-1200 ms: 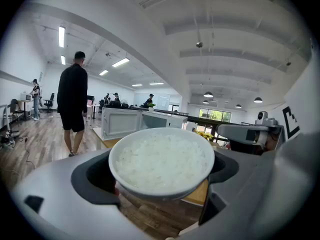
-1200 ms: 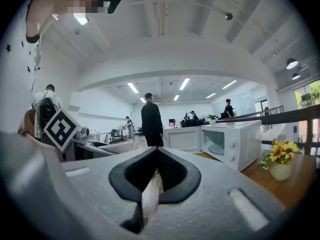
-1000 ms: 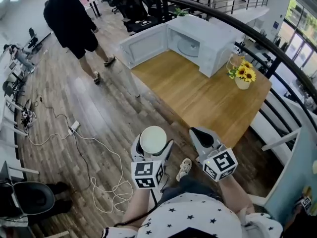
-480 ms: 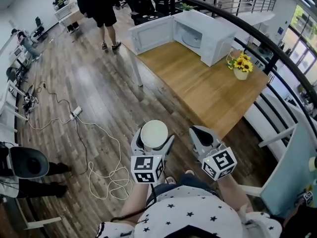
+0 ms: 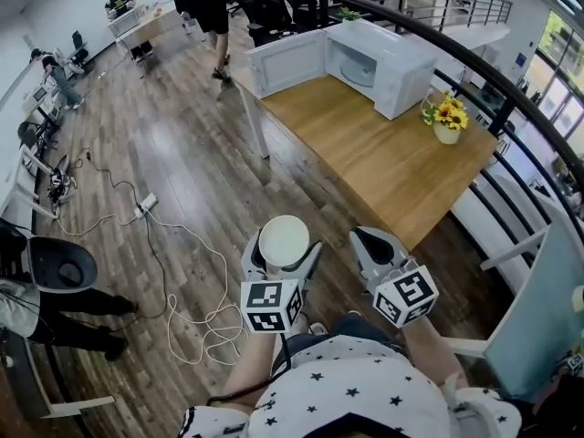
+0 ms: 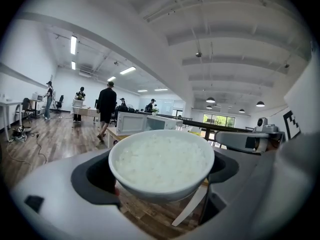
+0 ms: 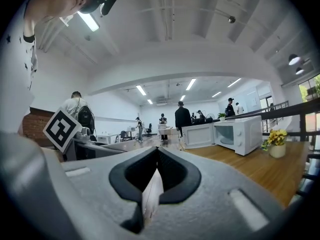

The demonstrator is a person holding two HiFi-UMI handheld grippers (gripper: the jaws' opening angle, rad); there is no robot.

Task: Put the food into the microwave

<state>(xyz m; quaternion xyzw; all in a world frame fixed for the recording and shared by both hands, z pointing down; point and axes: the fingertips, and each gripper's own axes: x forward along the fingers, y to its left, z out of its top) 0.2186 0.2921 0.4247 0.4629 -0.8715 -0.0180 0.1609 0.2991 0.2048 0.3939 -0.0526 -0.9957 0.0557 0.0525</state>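
The wooden floor (image 5: 173,172) spreads beneath and to the left of both tongs, with a white cable (image 5: 187,272) looping just left of the left tongs (image 5: 279,265). The desk (image 5: 365,158) stretches ahead of the tongs and off to their right, its near corner just beyond the right tongs (image 5: 372,247). At its far end, well apart from both tongs, stands the white microwave (image 5: 401,57), its door (image 5: 287,62) swung wide to the left and its cavity showing. The left tongs are spread wide and clamp the two sides of a white bowl (image 5: 284,239) filled with rice, held level above the floor and short of the desk. The right tongs, just beside the left pair, are pressed together at the tips and grip nothing. A small pot of sunflowers (image 5: 444,126) sits on the desk far ahead of the right tongs, to the right of the microwave.
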